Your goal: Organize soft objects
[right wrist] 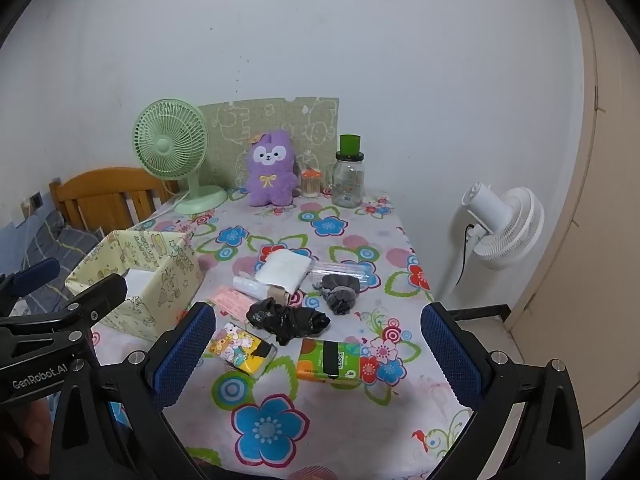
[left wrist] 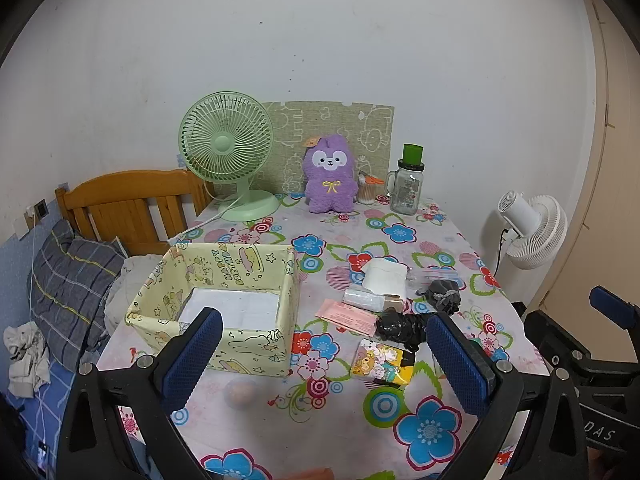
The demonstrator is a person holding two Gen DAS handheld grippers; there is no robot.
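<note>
both claws (left wrist: 322, 344) (right wrist: 318, 344) released; fan (left wrist: 228, 152), jar (left wrist: 407, 184) behind plush (left wrist: 330, 178), box (left wrist: 224, 304) on left.

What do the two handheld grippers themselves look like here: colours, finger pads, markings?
Both match. The left gripper and right gripper have black plastic frames with triangular cut-outs, silver round bolt heads, and two fingers faced with dark blue dotted-texture pads. White "GenRobot.AI" lettering shows on the left one's body in the right wrist view. No cables or sleeves are visible.
</note>
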